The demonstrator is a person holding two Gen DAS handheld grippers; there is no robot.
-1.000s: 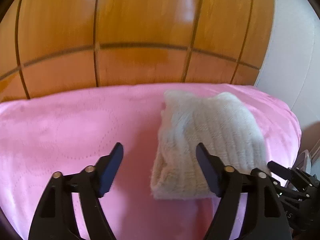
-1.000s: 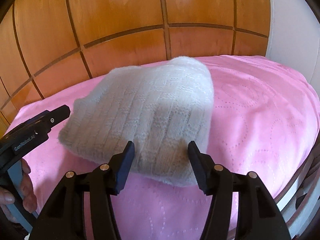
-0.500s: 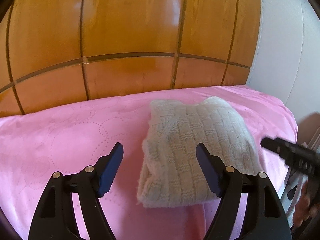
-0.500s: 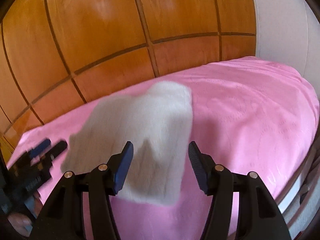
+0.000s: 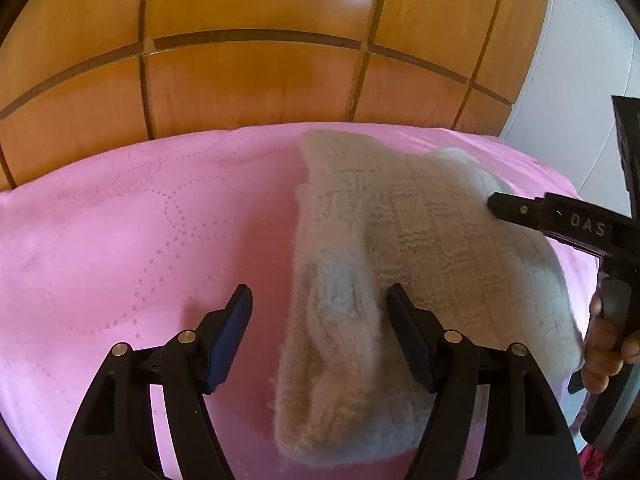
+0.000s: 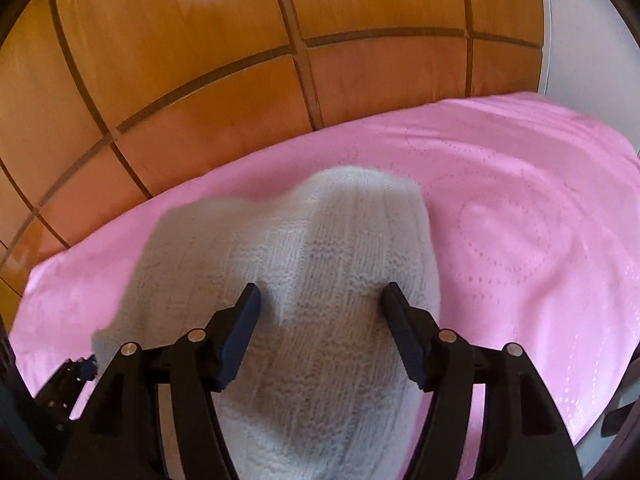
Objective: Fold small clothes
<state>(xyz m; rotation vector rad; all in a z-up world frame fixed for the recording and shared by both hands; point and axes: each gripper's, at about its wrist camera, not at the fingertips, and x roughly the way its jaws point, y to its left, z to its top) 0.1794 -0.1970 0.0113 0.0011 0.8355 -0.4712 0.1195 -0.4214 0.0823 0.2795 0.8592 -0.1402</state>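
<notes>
Lying folded on the pink quilted cover (image 5: 120, 240) was a cream knitted garment (image 5: 420, 248), set toward the right half of the cover in the left wrist view, with a wall of orange wooden panels (image 5: 248, 80) behind it. The left gripper (image 5: 318, 320) hovered over the garment's near left edge; its jaws stood well apart and were closing, with the thick folded edge of the knit between them, though the pads did not visibly press on it. The left finger hung over bare pink cover, the right finger over the knit. The right gripper (image 6: 320, 300) was above the middle of the garment (image 6: 320, 264), its jaws wide and opening, the knit below and between them but not pinched. In the left wrist view the right gripper's black finger reached in over the garment's far right part, and a hand (image 5: 608, 344) held its handle at the right edge
</notes>
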